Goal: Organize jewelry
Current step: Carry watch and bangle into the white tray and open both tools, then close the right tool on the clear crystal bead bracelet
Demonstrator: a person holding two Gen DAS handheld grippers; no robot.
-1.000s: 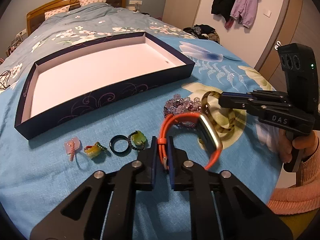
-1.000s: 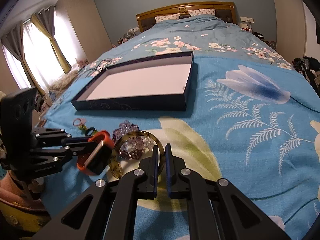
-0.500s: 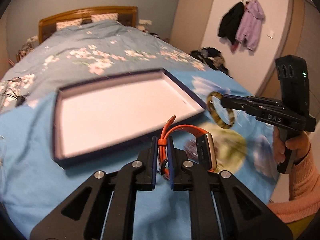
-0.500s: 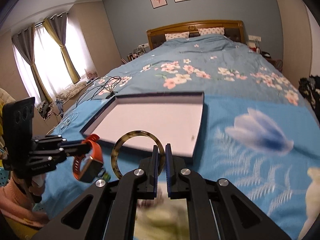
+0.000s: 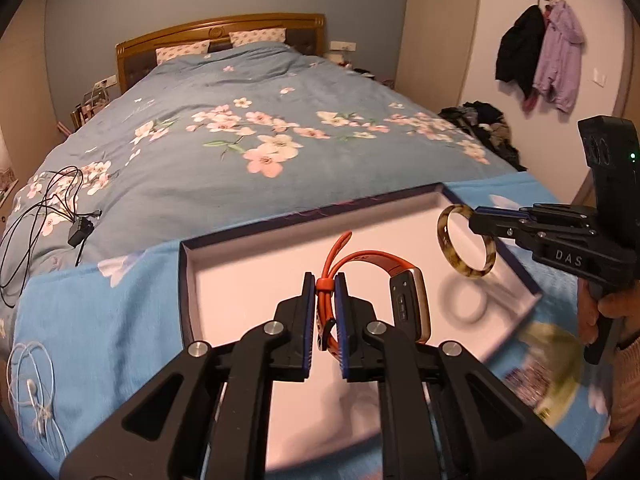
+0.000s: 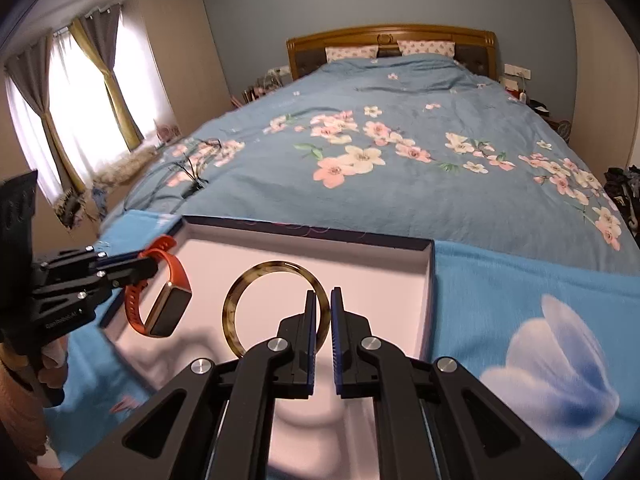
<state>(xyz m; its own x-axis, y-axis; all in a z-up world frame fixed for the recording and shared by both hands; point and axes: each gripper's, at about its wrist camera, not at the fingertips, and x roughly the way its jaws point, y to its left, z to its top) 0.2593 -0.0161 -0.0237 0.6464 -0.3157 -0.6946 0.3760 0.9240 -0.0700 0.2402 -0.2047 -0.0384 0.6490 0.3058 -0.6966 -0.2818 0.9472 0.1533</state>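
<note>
Jewelry hangs in both tools above the open box [image 5: 188, 280], whose pale floor is bare in both views. The left gripper [image 5: 325, 300] is clamped on the orange strap of the watch [image 5: 408, 304], with the watch body dangling at about 3 o'clock from the jaws. That strap looks soft and rubbery, so it should grip well but swing; the heavier body will pull it down, and a hold closer to the body would steady it. The right gripper [image 6: 321, 312] is pinched on the tortoiseshell bangle [image 6: 240, 300] at its 4 o'clock rim, the ring standing out toward 10 o'clock. The bangle seems stiff, light and glossy, likely slippery in a thin pinch and perhaps brittle if dropped, so it wants setting down low. Both tools point forward and down over the box's near half. In the left view the right tool enters from 3 o'clock, held in a hand [image 5: 600, 312] with a knitted sleeve. Blur near the lower edge hides whatever lies on the blue bedcover [image 5: 100, 320] there.
</note>
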